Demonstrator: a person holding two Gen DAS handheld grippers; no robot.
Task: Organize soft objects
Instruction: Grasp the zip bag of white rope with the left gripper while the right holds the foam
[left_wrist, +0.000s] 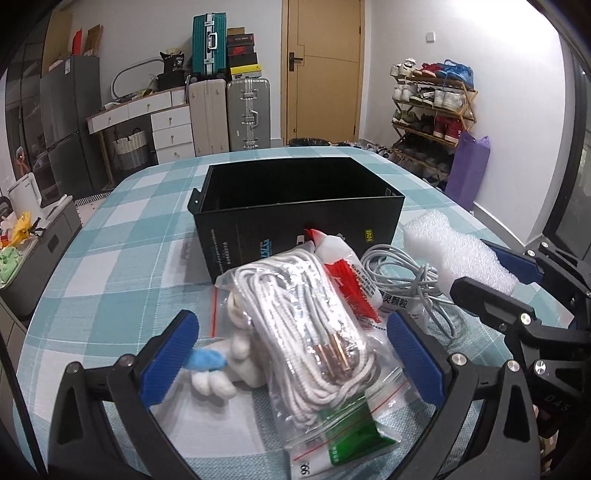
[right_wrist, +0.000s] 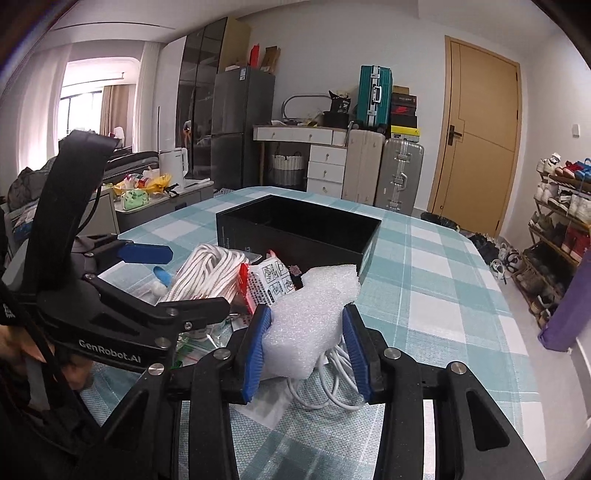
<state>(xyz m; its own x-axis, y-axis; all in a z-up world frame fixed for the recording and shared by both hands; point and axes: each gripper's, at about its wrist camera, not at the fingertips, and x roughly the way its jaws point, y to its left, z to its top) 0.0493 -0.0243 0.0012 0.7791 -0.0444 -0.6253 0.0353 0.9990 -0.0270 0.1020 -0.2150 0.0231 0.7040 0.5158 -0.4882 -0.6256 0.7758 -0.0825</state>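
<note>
While the black box (left_wrist: 295, 206) stands open-topped on the checked tablecloth (left_wrist: 122, 258), every other item is gathered on the near side of it. A white foam block (right_wrist: 314, 314) is clamped between the blue pads (right_wrist: 256, 347) of the right gripper (right_wrist: 306, 350), whose jaws are pressed against both of its sides; the block is held just in front of the box, above a loose white cable (right_wrist: 325, 387) lying on the cloth. In the left wrist view the same foam block (left_wrist: 454, 251) is seen to the right of the box's front corner, with the cable (left_wrist: 410, 277) beside it.

The left gripper (left_wrist: 291, 354) is spread wide with nothing between its fingers; its blue pads (left_wrist: 171, 354) are set on either side of a clear zip bag of white cord (left_wrist: 306, 325), apart from it on both sides. This bag lies directly in front of the box. A red-and-white packet (left_wrist: 343, 269) is propped between the bag and the box, touching the box's front wall. A small white stuffed toy (left_wrist: 229, 365) with a blue part is partly covered by the bag on its left edge, close to the left pad. A green-and-white packet (left_wrist: 347, 439) is seen under the near end of the bag, farthest from the box.
</note>
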